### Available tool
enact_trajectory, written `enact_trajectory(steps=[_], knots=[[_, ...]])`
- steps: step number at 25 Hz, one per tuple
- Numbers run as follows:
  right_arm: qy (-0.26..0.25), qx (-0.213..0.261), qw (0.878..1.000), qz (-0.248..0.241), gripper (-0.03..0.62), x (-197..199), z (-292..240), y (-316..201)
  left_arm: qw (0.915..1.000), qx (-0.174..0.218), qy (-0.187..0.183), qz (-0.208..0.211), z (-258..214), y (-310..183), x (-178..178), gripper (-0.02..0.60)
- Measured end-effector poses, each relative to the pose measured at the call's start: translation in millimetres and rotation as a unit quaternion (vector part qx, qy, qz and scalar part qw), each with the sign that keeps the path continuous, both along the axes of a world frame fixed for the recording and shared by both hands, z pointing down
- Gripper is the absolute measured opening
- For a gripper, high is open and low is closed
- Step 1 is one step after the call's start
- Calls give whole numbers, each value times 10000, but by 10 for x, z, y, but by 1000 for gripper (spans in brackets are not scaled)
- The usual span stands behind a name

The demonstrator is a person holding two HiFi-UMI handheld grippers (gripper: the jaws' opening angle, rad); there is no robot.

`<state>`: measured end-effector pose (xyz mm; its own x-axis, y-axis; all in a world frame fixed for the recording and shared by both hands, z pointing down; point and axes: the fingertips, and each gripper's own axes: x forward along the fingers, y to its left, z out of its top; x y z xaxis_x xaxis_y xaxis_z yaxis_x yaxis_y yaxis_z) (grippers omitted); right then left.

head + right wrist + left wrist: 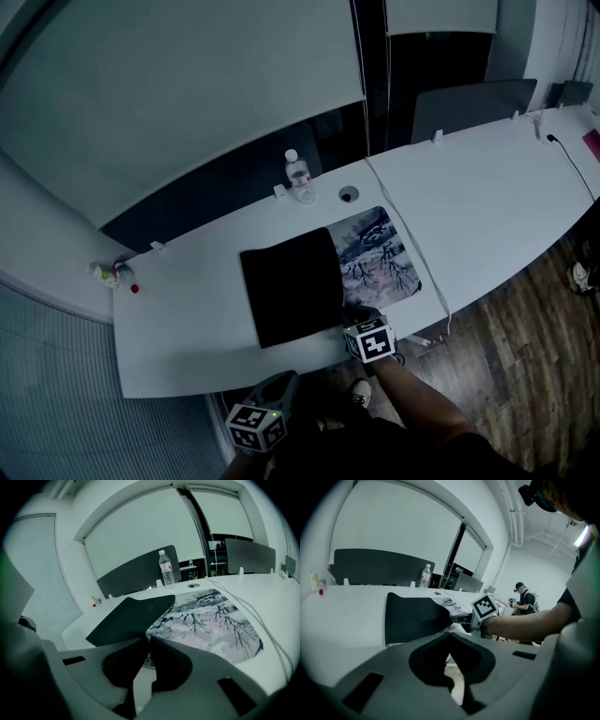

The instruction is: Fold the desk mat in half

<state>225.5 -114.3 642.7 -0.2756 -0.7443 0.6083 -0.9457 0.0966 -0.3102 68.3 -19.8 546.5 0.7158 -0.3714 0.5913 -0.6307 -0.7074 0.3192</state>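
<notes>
The desk mat lies on the white desk (pixel 187 309), partly folded. Its left half is turned over and shows the black underside (pixel 292 286) (pixel 129 616). The right half shows a grey and pink tree print (pixel 380 255) (pixel 206 620). My right gripper (pixel 356 317) (pixel 146 641) is at the mat's near edge, shut on the lifted black flap, which hangs a little above the print. My left gripper (pixel 281 382) (pixel 449 634) is off the desk, below its near edge, jaws shut and empty. From it I see the black flap (pixel 415 616) and the right gripper's marker cube (pixel 487 606).
A water bottle (pixel 299 178) stands behind the mat, next to a round cable hole (pixel 349 194). A white cable (pixel 417 258) crosses the desk just right of the mat. Small items (pixel 112 274) sit at the far left corner. A person (pixel 524 599) stands far off.
</notes>
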Motion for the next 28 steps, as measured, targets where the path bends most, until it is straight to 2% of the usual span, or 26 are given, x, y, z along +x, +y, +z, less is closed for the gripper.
enact_trajectory(steps=[10, 19, 28], knots=[[-85, 110, 9997, 208, 43, 251, -37, 26, 9997, 3, -4, 246, -29, 73, 247, 6], [-147, -98, 9979, 616, 43, 578, -54, 197, 9964, -25, 24, 847, -18, 94, 665, 6], [-137, -50, 9956, 927, 43, 842, 34, 215, 9922, -49, 52, 1241, 19, 40, 919, 6]])
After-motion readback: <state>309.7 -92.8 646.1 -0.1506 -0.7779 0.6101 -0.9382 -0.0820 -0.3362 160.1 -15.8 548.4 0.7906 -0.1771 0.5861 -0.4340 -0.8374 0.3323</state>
